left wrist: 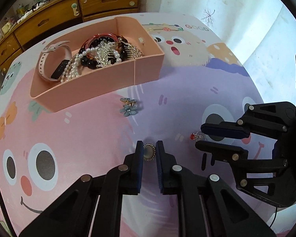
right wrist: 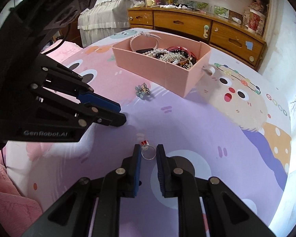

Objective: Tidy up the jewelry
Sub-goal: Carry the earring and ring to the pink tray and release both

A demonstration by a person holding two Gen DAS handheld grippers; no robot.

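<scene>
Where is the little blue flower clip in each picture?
Left wrist view: the blue flower clip lies on the cloth, middle of the picture, just below the pink box.
Right wrist view: the clip lies left of the middle, beside the box.
Shared landmark: the pink box.

Box (left wrist: pixel 108 79) holding the jewelry pile (left wrist: pixel 100 55) sits behind hair clip (left wrist: pixel 129 106); both rings nearer.

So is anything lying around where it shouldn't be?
Yes. Three pieces lie loose on the cartoon bedspread instead of in the pink box: a blue flower hair clip, an oval ring between the left hand-held gripper fingers, and a red-stone ring between the right hand-held gripper fingers. Nothing looks broken.
</scene>
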